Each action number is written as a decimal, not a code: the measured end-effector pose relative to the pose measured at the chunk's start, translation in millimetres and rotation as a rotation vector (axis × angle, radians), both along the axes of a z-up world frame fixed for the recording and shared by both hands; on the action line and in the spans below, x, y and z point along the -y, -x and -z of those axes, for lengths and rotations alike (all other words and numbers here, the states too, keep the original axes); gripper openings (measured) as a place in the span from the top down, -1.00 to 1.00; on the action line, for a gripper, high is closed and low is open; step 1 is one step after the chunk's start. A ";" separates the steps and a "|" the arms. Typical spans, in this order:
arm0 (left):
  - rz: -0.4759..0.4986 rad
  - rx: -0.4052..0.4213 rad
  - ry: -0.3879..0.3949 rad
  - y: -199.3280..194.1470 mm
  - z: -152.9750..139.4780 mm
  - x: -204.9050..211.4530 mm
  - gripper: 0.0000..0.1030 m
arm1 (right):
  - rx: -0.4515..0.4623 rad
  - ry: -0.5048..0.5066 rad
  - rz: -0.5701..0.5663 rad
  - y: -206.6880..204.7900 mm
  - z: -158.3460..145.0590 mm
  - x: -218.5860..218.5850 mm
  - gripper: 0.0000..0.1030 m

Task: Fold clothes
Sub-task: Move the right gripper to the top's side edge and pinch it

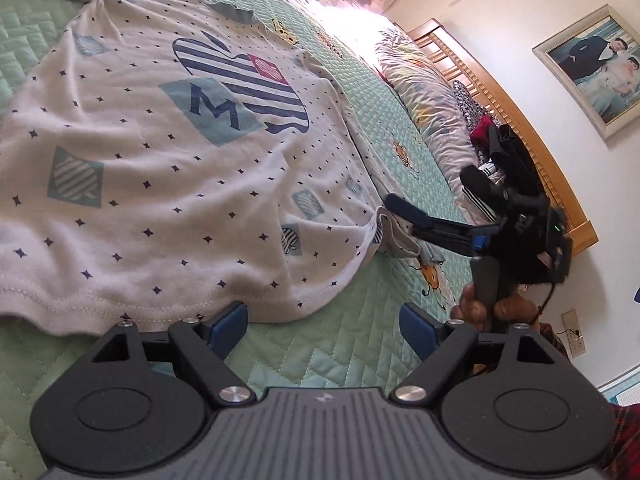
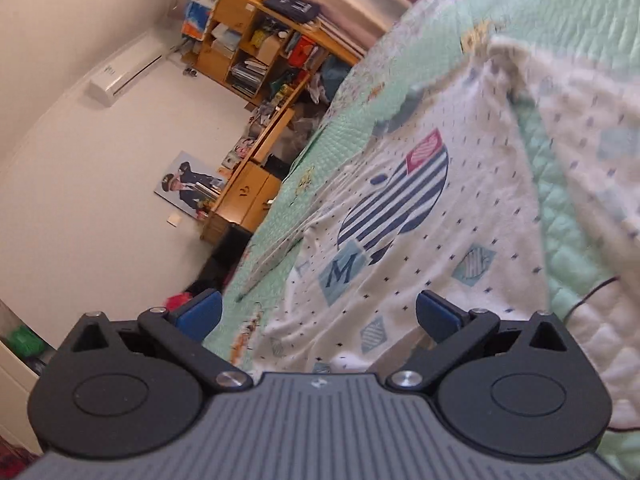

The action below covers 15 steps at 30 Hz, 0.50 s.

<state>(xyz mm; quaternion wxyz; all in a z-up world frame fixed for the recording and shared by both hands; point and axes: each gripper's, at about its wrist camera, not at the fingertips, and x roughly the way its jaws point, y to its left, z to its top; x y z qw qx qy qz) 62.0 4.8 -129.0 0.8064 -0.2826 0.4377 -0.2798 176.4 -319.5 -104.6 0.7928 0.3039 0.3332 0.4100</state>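
a white shirt point(image 1: 168, 168) spread flat on a green quilt point(image 1: 344, 344) over the bed, front side up. on the chest, a big striped apple picture point(image 1: 244, 80) with a blue square and the letter m. little dark stars dotted all over the cloth. grey collar point(image 1: 234, 12) at the far end, bottom hem nearest the left camera.

left gripper point(image 1: 322, 322) low over the quilt, just past the hem, jaws wide apart, nothing between the blue pads point(image 1: 230, 318). not touching the shirt.

right gripper point(image 1: 432, 200) off at the shirt's right edge in the left view, held by a hand point(image 1: 478, 306), jaws apart too. one black finger close by a bunched sleeve point(image 1: 394, 236); touching or not, hard to tell.

from the right camera, right gripper point(image 2: 320, 314) open and empty, tipped sideways, with the shirt point(image 2: 400, 240) just ahead and under it, a bit blurry. more white dotted cloth point(image 2: 592, 152) at the right side.

farther off: a bunched blanket point(image 1: 424, 92) and wooden headboard point(image 1: 520, 120), a framed photo point(image 1: 596, 68) on the wall, a messy wooden shelf point(image 2: 256, 52), an air conditioner point(image 2: 124, 74).
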 end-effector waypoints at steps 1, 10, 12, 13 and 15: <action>0.000 -0.001 0.003 -0.1 0.2 -0.5 -0.65 | 0.072 0.067 0.019 10.4 -8.0 3.4 -0.99; -0.025 -0.023 0.054 -2.3 4.7 -6.3 -0.66 | 0.777 0.979 -0.104 117.2 3.3 -45.7 -0.96; -0.028 -0.028 0.056 -1.4 5.0 -7.7 -0.66 | 0.859 1.145 -0.081 122.3 19.8 -55.9 -0.92; -0.029 -0.030 0.058 -1.0 5.2 -8.4 -0.66 | 0.879 1.174 -0.071 122.0 23.9 -58.1 -0.86; -0.029 -0.036 0.059 -1.6 5.4 -8.8 -0.66 | 0.888 1.179 -0.045 120.2 25.5 -62.0 -0.76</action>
